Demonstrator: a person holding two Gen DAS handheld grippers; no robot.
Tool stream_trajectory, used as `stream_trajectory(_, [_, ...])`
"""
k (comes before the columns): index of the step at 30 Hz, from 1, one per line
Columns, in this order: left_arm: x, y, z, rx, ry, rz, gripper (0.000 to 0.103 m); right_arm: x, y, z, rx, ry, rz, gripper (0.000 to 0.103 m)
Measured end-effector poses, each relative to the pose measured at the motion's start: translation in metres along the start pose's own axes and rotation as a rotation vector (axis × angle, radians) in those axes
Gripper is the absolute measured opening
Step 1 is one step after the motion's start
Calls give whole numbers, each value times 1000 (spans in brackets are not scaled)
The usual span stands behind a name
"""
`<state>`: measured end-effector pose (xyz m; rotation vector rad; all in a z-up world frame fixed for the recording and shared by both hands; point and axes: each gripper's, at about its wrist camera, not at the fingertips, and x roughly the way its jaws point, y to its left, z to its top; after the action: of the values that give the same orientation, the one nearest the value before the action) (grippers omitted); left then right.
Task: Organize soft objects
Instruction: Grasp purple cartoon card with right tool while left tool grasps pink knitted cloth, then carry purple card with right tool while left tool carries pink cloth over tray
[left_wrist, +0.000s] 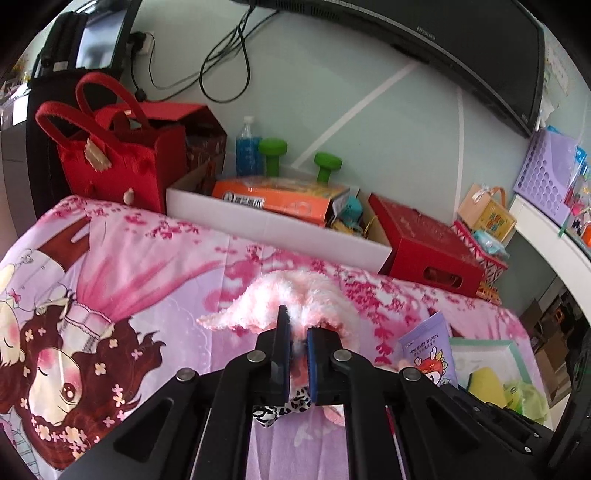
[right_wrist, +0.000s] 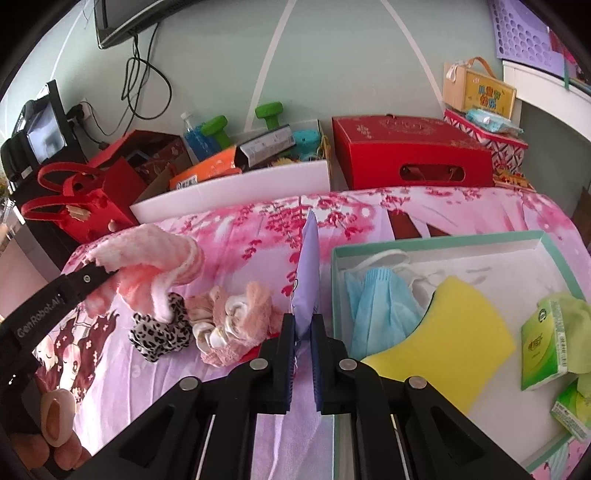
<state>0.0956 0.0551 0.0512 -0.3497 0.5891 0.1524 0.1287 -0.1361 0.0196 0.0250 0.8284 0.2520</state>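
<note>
I am looking along two black claws over a bed covered with a pink cartoon sheet (left_wrist: 122, 258).

My left claw (left_wrist: 295, 328) is pinching a fluffy pink-and-white cloth (left_wrist: 280, 295), its jaws drawn narrow on the fabric. From the right wrist camera, the cloth (right_wrist: 155, 258) is hanging lifted above the sheet, draping down toward a leopard-print scrunchie (right_wrist: 159, 336) lying on the bed. Just beside the scrunchie, a pile of pink and cream fuzzy scrunchies (right_wrist: 232, 317) is resting on the sheet.

My right claw (right_wrist: 303, 328) is gripping a purple pack of baby wipes (right_wrist: 308, 273), jaws narrow on its lower edge, with the pack standing edge-on and upright. In the left wrist view the same pack (left_wrist: 428, 347) is showing its printed face.

To the right of the pack, a shallow box with a teal rim (right_wrist: 436, 240) is sitting on the bed. Inside it are lying a blue face mask (right_wrist: 380, 299), a yellow sponge (right_wrist: 458, 325) and green tissue packs (right_wrist: 543, 343); the sponge is overlapping the mask.

Beyond the bed, against the wall, a white open carton (right_wrist: 236, 192) is holding an orange box and green dumbbells (right_wrist: 269, 112). A red box (right_wrist: 410, 155) is standing to its right, and a red felt bag (left_wrist: 118, 158) to its left.
</note>
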Motion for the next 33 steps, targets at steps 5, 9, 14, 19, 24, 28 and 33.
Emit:
stream_trajectory(5, [-24, -5, 10, -1, -76, -43, 7, -14, 0, 4, -1, -40, 3, 8])
stream_trajectory(9, [-40, -10, 16, 1, -119, -79, 7, -27, -2, 8, 5, -74, 1, 8])
stream_trajectory(14, [-54, -15, 20, 2, -151, -126, 7, -39, -5, 11, 14, -107, 2, 8])
stream_trajectory(19, [-59, -24, 20, 16, -160, -151, 7, -49, -10, 14, 26, -134, 6, 8])
stream_trajectory(24, [-56, -41, 16, 40, -147, -186, 7, -54, -20, 14, 44, -146, 5, 8])
stream_trajectory(28, [-54, -57, 13, 66, -135, -221, 7, -60, -32, 14, 66, -160, -9, 8])
stream_trajectory(33, [-49, -75, 8, 84, -111, -252, 7, -65, -58, 15, 119, -166, -37, 8])
